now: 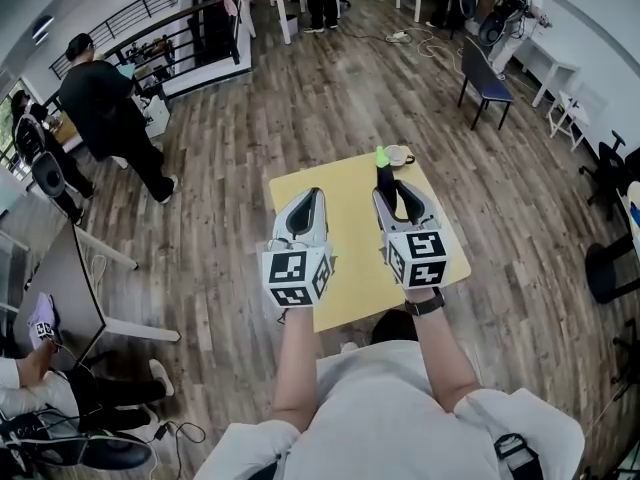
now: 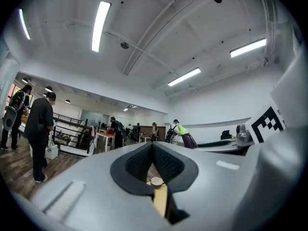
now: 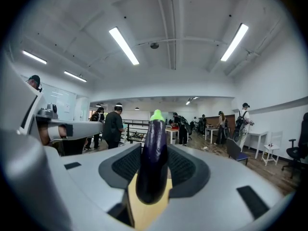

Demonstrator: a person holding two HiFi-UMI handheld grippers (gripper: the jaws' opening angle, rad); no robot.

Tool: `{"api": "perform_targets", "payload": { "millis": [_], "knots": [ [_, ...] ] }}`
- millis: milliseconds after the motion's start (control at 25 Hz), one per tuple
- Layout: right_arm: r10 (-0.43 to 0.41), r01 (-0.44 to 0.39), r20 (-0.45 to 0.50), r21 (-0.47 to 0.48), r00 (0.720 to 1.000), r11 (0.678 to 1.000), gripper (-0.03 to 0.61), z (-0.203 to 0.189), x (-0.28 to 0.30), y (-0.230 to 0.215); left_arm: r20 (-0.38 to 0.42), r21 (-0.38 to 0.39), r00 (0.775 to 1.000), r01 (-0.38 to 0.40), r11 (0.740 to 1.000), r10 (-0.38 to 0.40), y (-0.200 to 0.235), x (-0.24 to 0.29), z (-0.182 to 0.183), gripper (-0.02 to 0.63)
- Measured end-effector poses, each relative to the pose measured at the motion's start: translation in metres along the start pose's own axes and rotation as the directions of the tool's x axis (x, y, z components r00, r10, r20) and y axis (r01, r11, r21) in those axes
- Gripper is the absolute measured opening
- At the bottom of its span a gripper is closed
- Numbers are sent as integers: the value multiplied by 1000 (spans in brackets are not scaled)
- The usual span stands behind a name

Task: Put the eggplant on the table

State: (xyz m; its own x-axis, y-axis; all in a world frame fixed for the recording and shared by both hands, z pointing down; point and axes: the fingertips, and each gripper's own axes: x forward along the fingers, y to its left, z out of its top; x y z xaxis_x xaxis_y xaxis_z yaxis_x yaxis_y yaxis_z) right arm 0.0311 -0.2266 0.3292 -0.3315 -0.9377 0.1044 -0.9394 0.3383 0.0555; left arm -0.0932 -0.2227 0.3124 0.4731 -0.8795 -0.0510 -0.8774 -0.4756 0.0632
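Observation:
The eggplant, dark purple with a bright green tip, stands between the pads of my right gripper, which is shut on it above the far part of the small yellow table. In the right gripper view the eggplant points forward and up from the jaws, with the yellow table below. My left gripper hovers over the table's left half, its jaws together and nothing in them. The left gripper view shows its pads meeting at the tip. Both grippers point roughly level.
A small white round thing lies at the table's far edge and appears as past the left jaws. A blue chair stands at the back right, a person in black at the left, a white desk nearer left, a black chair at the right.

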Motion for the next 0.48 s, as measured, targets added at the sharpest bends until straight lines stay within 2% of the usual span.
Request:
{"api": "perform_targets", "payload": {
  "millis": [200,480],
  "knots": [
    [23,-23,11,0,1000,1000,170,-4,27,-4,-1,10,1000,-27,1000,27,21,19,-11,8],
    [62,-60,-71,23,996,998,170,-51,61,-21,-45,8,997,-63,998,63,34,52,-49,8]
  ]
}}
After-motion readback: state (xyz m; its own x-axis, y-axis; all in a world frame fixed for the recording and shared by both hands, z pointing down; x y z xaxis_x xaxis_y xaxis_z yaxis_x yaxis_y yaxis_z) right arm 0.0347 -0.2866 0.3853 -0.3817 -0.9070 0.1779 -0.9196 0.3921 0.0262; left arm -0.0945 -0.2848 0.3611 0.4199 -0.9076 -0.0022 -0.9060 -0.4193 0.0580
